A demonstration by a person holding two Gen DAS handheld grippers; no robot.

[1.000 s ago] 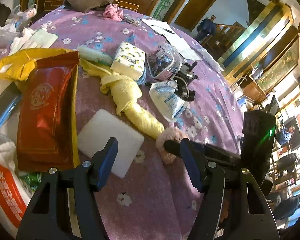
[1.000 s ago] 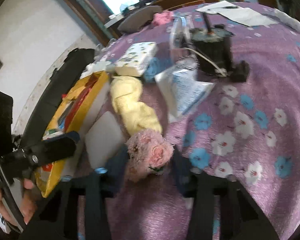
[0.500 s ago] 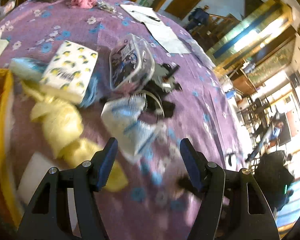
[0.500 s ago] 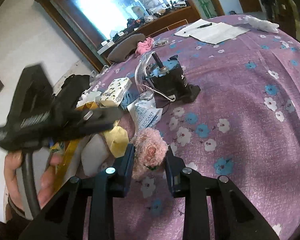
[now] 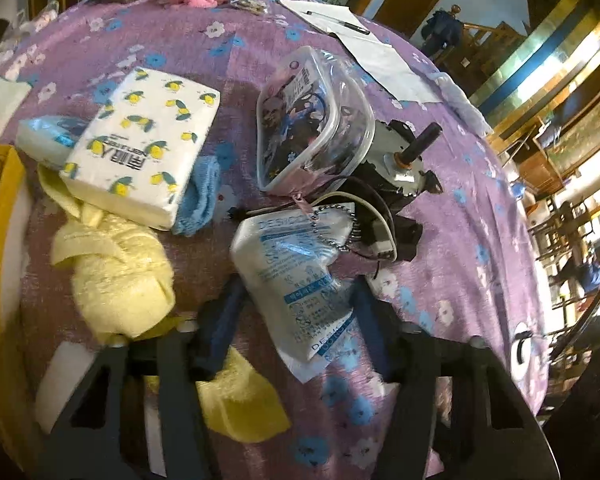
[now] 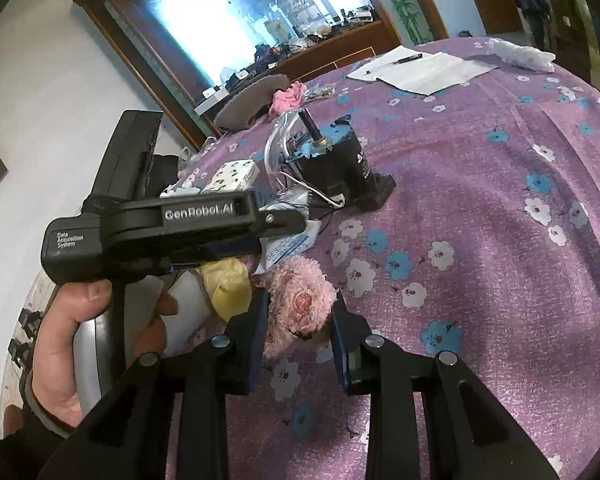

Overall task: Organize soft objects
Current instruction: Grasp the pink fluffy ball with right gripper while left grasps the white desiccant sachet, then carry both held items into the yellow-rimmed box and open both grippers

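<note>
Squeezing the pink plush toy [image 6: 302, 306] between its two fingers above the purple flowered tablecloth [image 6: 500, 220], the right gripper [image 6: 299, 322] holds it, while the left gripper [image 5: 296, 304] stands with jaws apart around the white desiccant packet [image 5: 296, 268].

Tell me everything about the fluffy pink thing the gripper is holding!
The fluffy pink toy looks like soft plush with shaggy pale-pink fur and a darker pink round patch in its middle. A bit of dark trim shows near its bottom. The right gripper is shut on it, one blue-padded finger on each side. Whether it touches the purple flowered cloth below cannot be told. A yellow towel lies just left of it.
</note>
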